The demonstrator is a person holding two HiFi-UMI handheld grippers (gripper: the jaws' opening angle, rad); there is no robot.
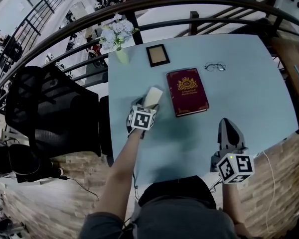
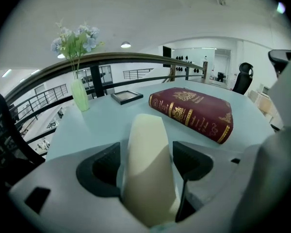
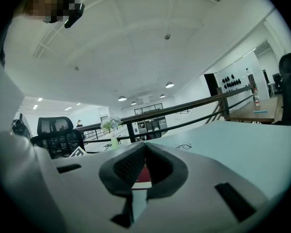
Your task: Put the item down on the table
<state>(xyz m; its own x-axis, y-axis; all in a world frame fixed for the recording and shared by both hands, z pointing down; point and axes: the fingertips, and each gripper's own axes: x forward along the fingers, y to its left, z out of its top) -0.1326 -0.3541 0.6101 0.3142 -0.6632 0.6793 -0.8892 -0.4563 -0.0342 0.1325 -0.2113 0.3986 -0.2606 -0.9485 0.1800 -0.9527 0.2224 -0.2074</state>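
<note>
A cream, rounded oblong item point(image 1: 153, 96) lies lengthwise between the jaws of my left gripper point(image 1: 149, 105), left of the middle of the pale blue table point(image 1: 249, 93). In the left gripper view the item point(image 2: 148, 178) fills the space between the dark pads point(image 2: 99, 171), with only thin slits at its sides; the gripper point(image 2: 146, 147) is open. Whether the item rests on the table I cannot tell. My right gripper point(image 1: 226, 123) hovers near the table's front right, shut and with nothing in it; its pads meet in the right gripper view point(image 3: 144, 147).
A dark red book point(image 1: 187, 91) with gold ornament lies just right of the item. Behind it lie a small picture frame point(image 1: 157, 55) and eyeglasses point(image 1: 215, 66). A vase of pale flowers point(image 1: 118, 36) stands at the far left corner. A black chair point(image 1: 50, 108) stands left; a railing point(image 1: 189, 4) runs behind.
</note>
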